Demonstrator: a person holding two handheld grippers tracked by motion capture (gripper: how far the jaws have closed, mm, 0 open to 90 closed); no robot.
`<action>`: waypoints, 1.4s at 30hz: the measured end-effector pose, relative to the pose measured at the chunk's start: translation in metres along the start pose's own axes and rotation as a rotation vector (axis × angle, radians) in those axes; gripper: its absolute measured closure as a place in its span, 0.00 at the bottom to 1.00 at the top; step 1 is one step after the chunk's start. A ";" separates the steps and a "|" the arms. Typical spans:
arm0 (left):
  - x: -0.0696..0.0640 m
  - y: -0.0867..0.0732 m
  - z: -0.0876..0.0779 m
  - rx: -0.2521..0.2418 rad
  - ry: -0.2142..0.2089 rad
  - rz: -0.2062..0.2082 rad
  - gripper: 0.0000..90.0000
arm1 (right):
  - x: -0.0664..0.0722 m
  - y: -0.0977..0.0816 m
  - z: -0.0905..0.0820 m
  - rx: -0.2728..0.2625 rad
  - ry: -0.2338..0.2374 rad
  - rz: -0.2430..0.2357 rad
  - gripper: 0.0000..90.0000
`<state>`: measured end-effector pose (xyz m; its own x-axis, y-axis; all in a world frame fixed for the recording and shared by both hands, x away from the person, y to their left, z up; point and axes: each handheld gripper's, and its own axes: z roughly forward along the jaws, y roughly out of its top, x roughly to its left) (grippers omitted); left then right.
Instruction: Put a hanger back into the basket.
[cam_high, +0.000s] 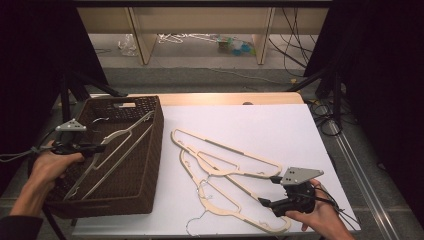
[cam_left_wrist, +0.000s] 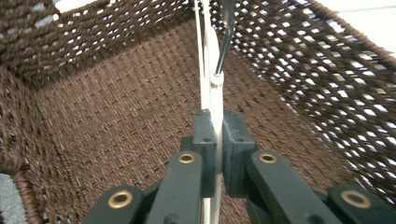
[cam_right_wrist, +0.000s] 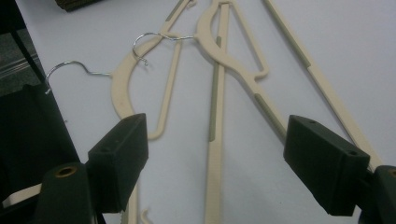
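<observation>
Left hand-held gripper (cam_left_wrist: 216, 140) clamped on hanger (cam_left_wrist: 212, 88) inside basket (cam_high: 155, 150); right hand-held gripper (cam_right_wrist: 215, 154) wide open, empty.

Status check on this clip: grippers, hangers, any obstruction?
Left gripper shut on cream hanger, inside wicker basket. Right gripper open above hangers on table. Nothing in the way.
</observation>
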<state>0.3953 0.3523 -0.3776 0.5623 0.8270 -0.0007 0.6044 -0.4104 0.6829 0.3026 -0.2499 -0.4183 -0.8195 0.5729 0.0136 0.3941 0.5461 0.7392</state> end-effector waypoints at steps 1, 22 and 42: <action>0.001 -0.001 0.003 -0.011 0.015 -0.010 0.95 | 0.000 0.000 0.000 0.001 0.001 -0.002 0.25; 0.027 -0.009 0.016 0.024 0.209 -0.093 0.86 | -0.001 -0.003 0.004 0.005 0.003 -0.006 0.25; 0.020 -0.013 0.003 -0.005 0.265 -0.160 0.55 | -0.002 -0.005 0.007 0.012 0.006 0.002 0.25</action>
<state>0.3999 0.3729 -0.3889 0.2926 0.9528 0.0814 0.6702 -0.2651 0.6932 0.3049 -0.2492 -0.4263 -0.8209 0.5707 0.0189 0.4009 0.5523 0.7309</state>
